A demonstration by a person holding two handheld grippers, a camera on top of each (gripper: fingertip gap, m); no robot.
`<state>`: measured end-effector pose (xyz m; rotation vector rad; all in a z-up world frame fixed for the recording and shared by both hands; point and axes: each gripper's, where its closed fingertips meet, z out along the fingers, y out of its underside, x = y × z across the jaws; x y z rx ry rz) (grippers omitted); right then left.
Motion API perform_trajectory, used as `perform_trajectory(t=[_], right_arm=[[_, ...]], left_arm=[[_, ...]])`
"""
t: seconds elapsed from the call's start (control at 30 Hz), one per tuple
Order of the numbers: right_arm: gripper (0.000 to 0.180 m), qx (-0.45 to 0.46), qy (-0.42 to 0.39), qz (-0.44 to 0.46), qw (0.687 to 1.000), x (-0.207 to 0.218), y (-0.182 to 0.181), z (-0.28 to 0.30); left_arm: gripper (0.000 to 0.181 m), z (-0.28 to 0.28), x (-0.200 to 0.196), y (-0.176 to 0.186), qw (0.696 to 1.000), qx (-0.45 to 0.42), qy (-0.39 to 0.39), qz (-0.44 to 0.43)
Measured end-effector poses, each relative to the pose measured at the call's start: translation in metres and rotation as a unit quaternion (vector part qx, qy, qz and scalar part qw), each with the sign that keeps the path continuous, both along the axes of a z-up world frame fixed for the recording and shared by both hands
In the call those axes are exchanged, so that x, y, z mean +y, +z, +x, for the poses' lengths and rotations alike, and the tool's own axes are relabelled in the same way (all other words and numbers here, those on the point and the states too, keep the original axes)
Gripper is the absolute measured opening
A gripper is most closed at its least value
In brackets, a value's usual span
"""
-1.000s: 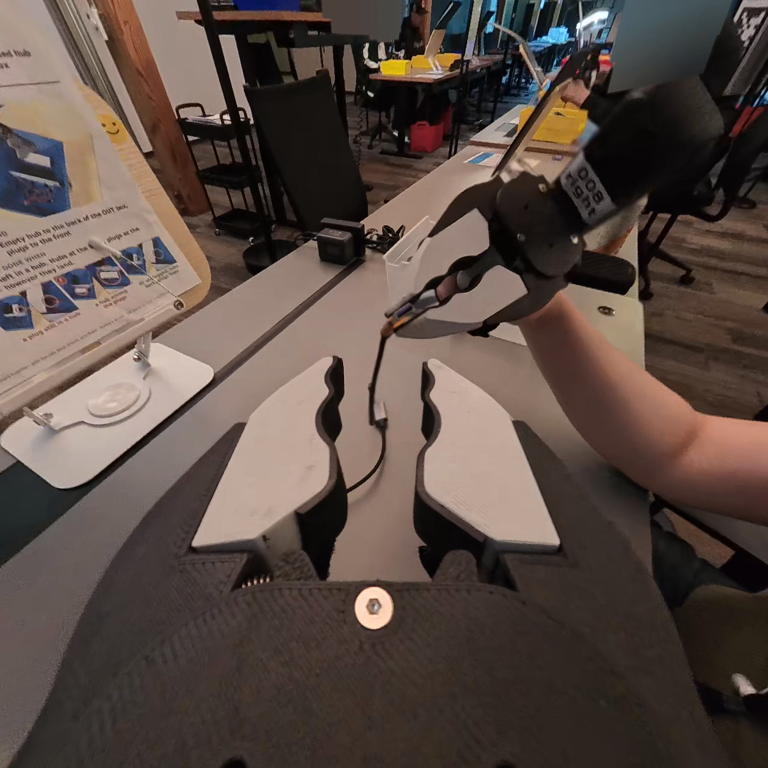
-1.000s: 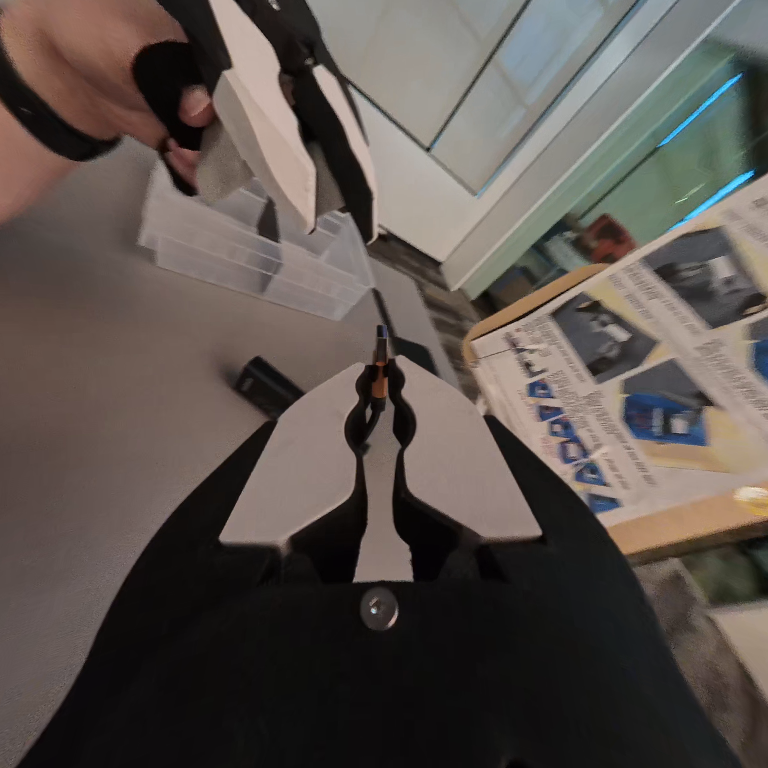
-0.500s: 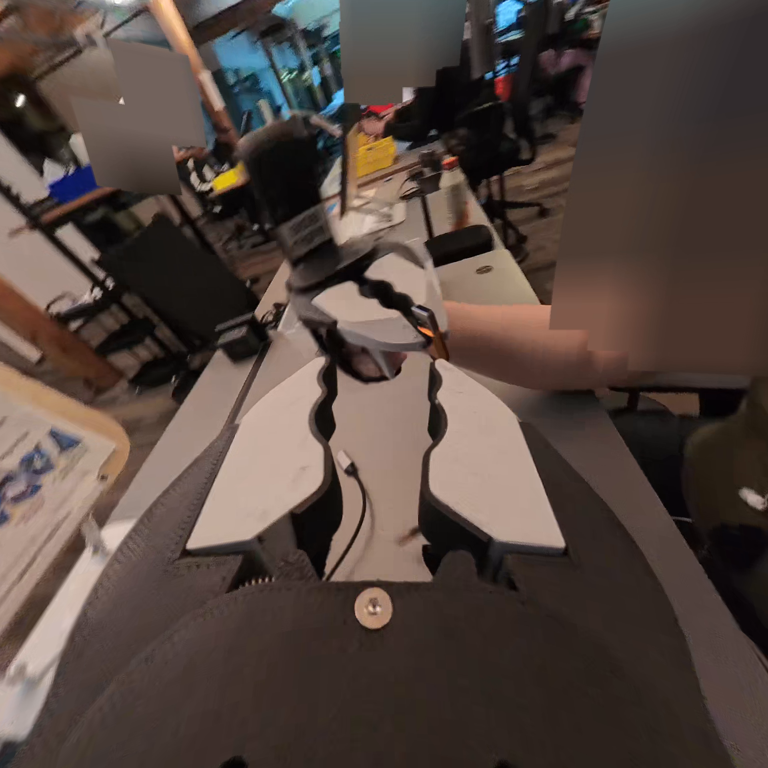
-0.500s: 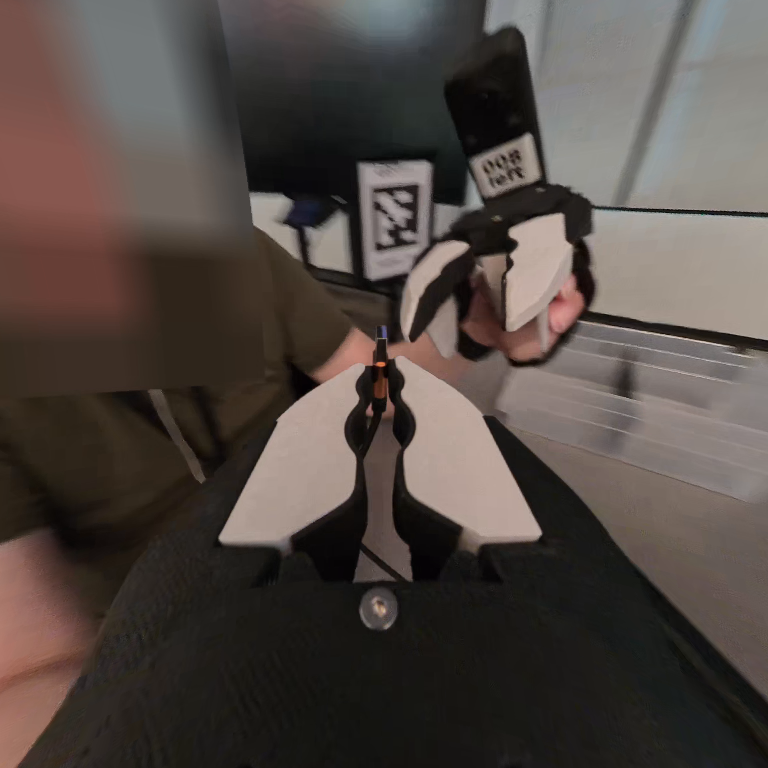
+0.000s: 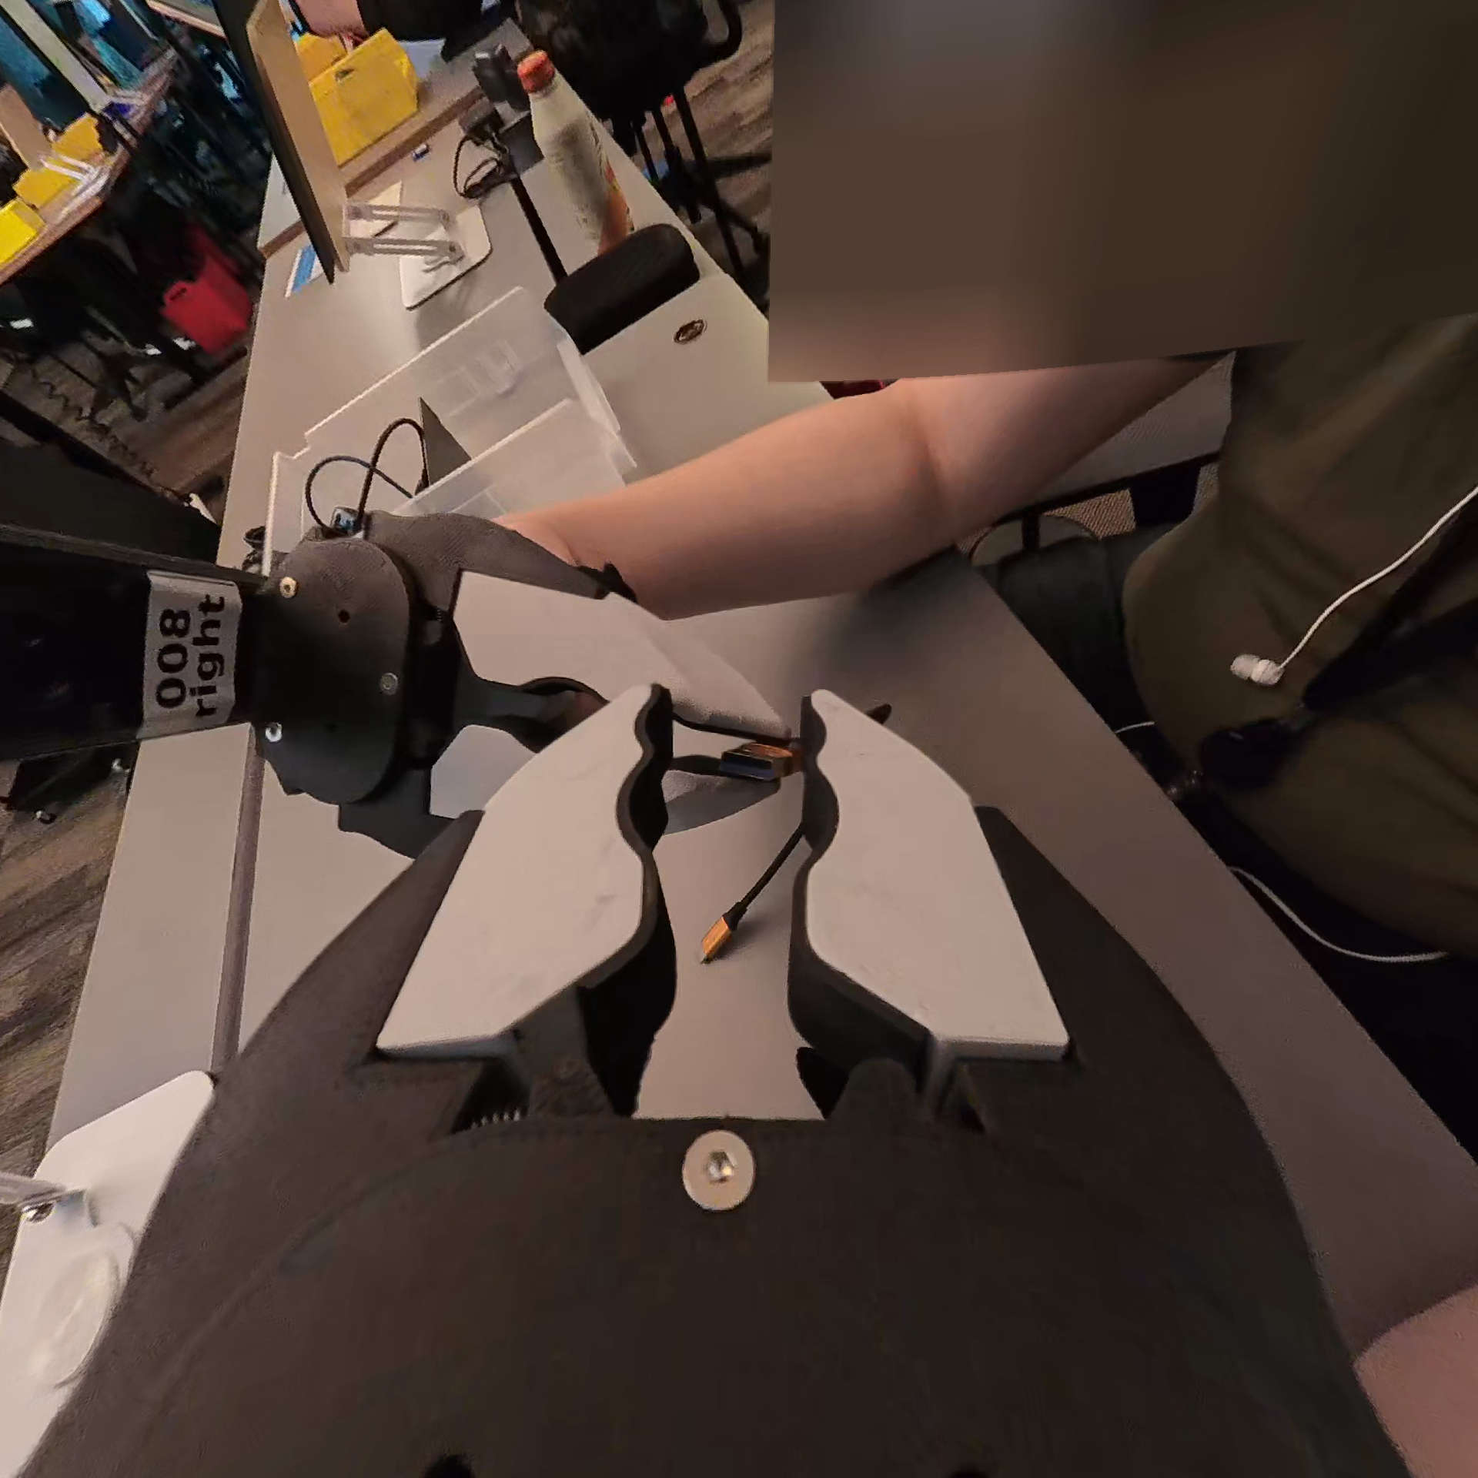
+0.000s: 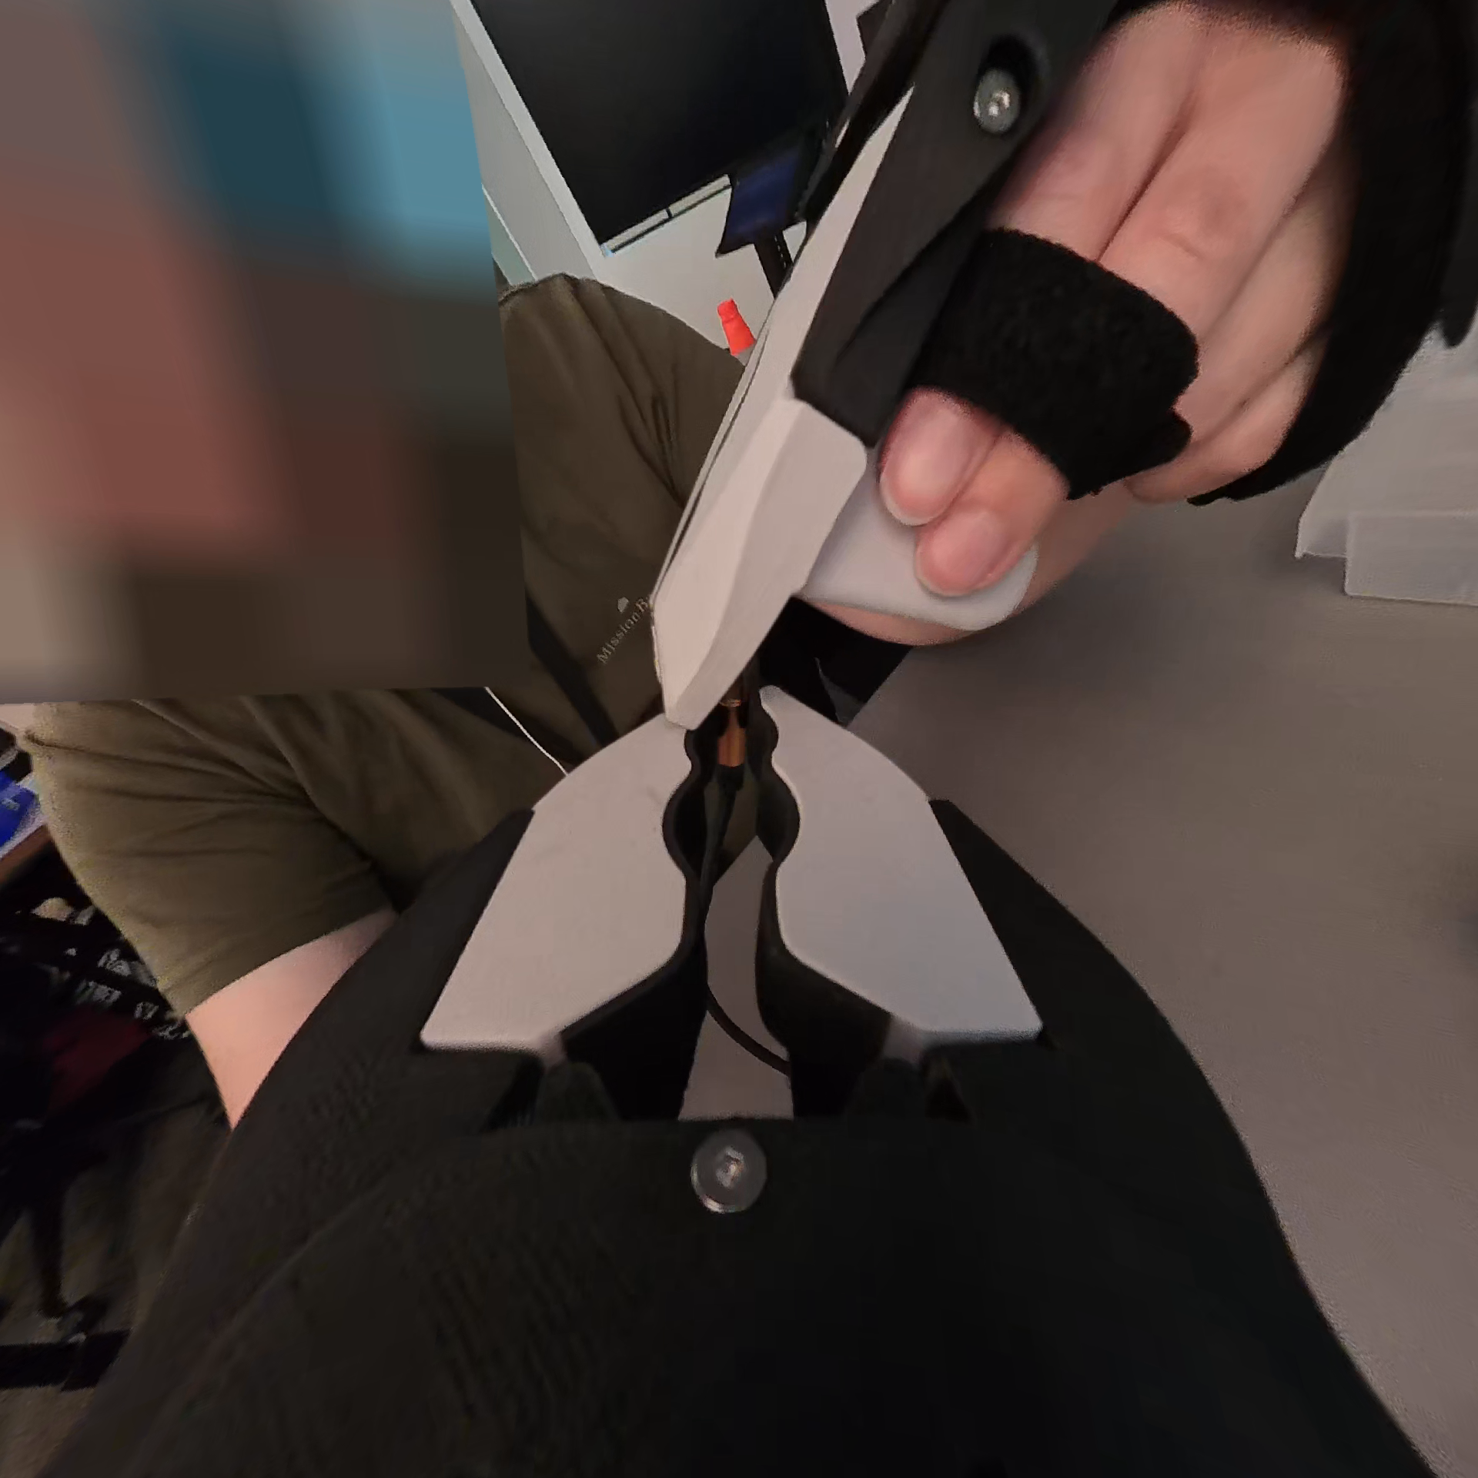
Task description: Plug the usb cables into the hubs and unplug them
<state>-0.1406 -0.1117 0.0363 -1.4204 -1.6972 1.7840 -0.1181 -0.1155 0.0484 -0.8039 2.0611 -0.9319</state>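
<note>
My right gripper (image 6: 724, 712) is shut on the orange-and-black plug (image 6: 732, 740) of a short black USB cable. In the left wrist view the right gripper (image 5: 788, 732) reaches in from the left and holds that plug (image 5: 760, 756) between my left gripper's fingers. My left gripper (image 5: 729, 708) is open and straddles the plug without closing on it. The cable hangs down, and its other orange plug (image 5: 716, 940) rests near the grey table (image 5: 1000, 800). In the right wrist view one white left finger (image 6: 752, 512) touches the plug tip. No hub is in clear view.
Clear plastic bins (image 5: 496, 416) with a black cable (image 5: 360, 480) stand at the back of the table. A white stand base (image 5: 80, 1200) is at the near left. A person's arm (image 5: 840, 496) and torso (image 5: 1320, 640) are on the right, by the table edge. Only a small space, under 4 cm, lies between the two pairs of fingers.
Both grippers have swung round to face each other. The right gripper has carried the plug in between the left gripper's open fingers. The cable has left the table.
</note>
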Motion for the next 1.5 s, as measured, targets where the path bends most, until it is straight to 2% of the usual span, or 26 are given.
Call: perform_trajectory(t=[0.07, 0.27, 0.67, 0.87, 0.9, 0.97, 1.07, 1.2, 1.3, 1.33, 1.43, 1.5], right_arm=[[0.007, 0.001, -0.001, -0.003, 1.0, 0.001, -0.001, -0.001], [0.007, -0.003, -0.006, -0.014, 1.0, 0.005, -0.003, 0.001], [0.007, -0.019, 0.01, -0.035, 0.999, 0.003, -0.01, 0.006], [0.008, 0.034, -0.006, -0.033, 0.999, 0.01, -0.001, 0.008], [0.01, 0.042, -0.014, -0.032, 0.999, 0.012, -0.001, 0.008], [0.03, 0.031, -0.054, -0.024, 0.998, 0.023, -0.006, 0.006], [0.035, 0.034, -0.116, 0.031, 0.992, 0.041, -0.007, 0.004], [0.031, 0.044, -0.228, 0.184, 0.955, 0.068, -0.002, 0.003], [0.015, 0.012, -0.292, 0.289, 0.912, 0.085, -0.004, 0.008], [0.006, 0.022, -0.318, 0.312, 0.895, 0.092, 0.003, 0.01], [0.005, 0.021, -0.348, 0.335, 0.875, 0.097, 0.014, 0.012], [0.005, -0.008, -0.369, 0.38, 0.848, 0.102, 0.016, 0.015]], left_arm=[[0.024, -0.001, 0.004, -0.001, 1.0, 0.001, 0.007, 0.009], [0.024, -0.003, 0.009, -0.007, 0.999, 0.015, 0.025, 0.032], [0.018, -0.003, 0.006, -0.02, 0.998, 0.049, 0.013, 0.046], [0.015, 0.002, 0.016, -0.012, 0.996, 0.026, 0.038, 0.073], [0.014, 0.003, 0.02, -0.011, 0.995, 0.021, 0.05, 0.079], [0.014, 0.004, 0.028, -0.008, 0.994, 0.016, 0.073, 0.084], [0.013, 0.004, 0.045, -0.003, 0.989, 0.005, 0.119, 0.086], [0.012, 0.001, 0.066, 0.011, 0.983, -0.024, 0.168, 0.066], [0.012, -0.003, 0.077, 0.022, 0.979, -0.054, 0.192, 0.049], [0.013, -0.003, 0.079, 0.027, 0.977, -0.068, 0.196, 0.04], [0.014, -0.005, 0.089, 0.035, 0.97, -0.091, 0.223, 0.027], [0.024, -0.007, 0.095, 0.035, 0.964, -0.092, 0.247, 0.032]])
